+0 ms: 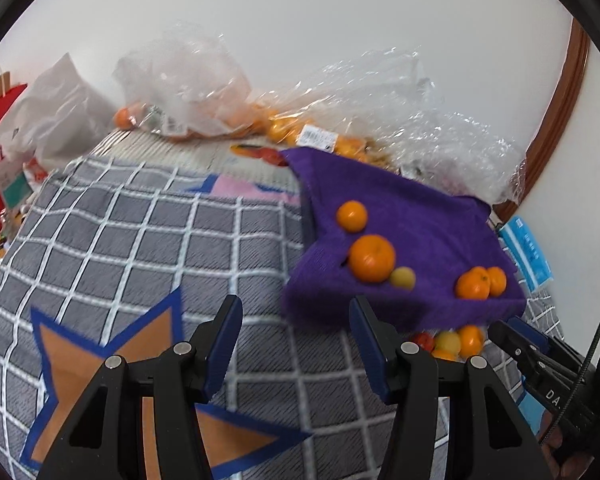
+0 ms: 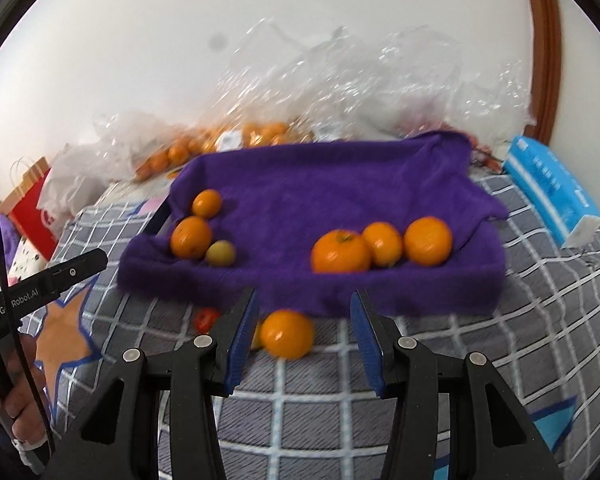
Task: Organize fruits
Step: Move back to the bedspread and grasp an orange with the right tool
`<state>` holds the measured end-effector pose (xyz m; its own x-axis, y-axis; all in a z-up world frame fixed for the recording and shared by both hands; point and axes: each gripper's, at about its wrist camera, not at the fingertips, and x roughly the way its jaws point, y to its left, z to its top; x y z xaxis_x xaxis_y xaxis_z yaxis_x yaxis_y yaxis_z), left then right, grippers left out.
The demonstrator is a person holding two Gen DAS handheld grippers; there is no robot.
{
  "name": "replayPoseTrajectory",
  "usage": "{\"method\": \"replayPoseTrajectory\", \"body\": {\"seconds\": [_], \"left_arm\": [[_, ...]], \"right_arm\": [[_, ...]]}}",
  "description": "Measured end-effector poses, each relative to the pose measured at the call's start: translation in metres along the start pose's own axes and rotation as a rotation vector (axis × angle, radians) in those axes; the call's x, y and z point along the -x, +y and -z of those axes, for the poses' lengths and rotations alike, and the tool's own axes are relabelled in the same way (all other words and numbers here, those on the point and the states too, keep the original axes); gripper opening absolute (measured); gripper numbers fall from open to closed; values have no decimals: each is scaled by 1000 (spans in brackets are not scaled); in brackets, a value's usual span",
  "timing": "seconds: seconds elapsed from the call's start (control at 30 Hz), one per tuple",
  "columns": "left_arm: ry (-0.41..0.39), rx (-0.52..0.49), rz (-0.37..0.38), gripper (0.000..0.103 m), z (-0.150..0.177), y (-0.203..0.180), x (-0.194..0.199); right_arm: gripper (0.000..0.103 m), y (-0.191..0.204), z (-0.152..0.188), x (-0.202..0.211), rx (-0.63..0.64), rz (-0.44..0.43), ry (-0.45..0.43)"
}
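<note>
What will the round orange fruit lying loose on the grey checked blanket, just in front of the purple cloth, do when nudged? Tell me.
The round orange fruit will probably roll: it looks nearly spherical. The soft grey checked blanket may slow it. Its smooth skin could slip between the right gripper pads, whose jaws stand open.

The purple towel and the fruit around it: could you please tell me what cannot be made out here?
- What the purple towel covers: hidden by the cloth in both views.
- Fruit below the towel's front edge: in the left wrist view the left gripper partly hides the cluster.
- Bagged oranges: blurred behind crinkled plastic, uncountable.
- Bag label: too small to read.
</note>
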<state>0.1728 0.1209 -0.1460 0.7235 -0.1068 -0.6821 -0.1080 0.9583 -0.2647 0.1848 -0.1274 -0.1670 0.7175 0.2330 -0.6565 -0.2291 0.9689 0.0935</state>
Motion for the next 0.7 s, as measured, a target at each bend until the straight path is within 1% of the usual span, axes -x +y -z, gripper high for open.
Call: {"method": "replayPoseTrajectory", "body": {"seconds": [0.07, 0.23, 0.3, 0.4, 0.47, 0.57, 0.7], "left_arm": [[2, -2, -2, 53, 5, 3, -1], [8, 0, 14, 53, 16, 6, -8], [25, 3, 13, 53, 19, 6, -12], [45, -8, 10, 53, 21, 5, -16], [51, -11, 7, 53, 23, 4, -17], [67, -19, -3, 53, 24, 3, -20], [66, -20, -7, 53, 26, 2, -19]], "right_arm": [[46, 4, 3, -4, 13, 8, 9], [36, 5, 10, -15, 4, -4, 44], [32, 3, 12, -20, -8, -8, 61], [31, 1, 13, -23, -22, -34, 69], [31, 2, 12, -24, -13, -29, 66], [34, 5, 10, -28, -6, -24, 67], [34, 4, 9, -30, -9, -28, 59]]}}
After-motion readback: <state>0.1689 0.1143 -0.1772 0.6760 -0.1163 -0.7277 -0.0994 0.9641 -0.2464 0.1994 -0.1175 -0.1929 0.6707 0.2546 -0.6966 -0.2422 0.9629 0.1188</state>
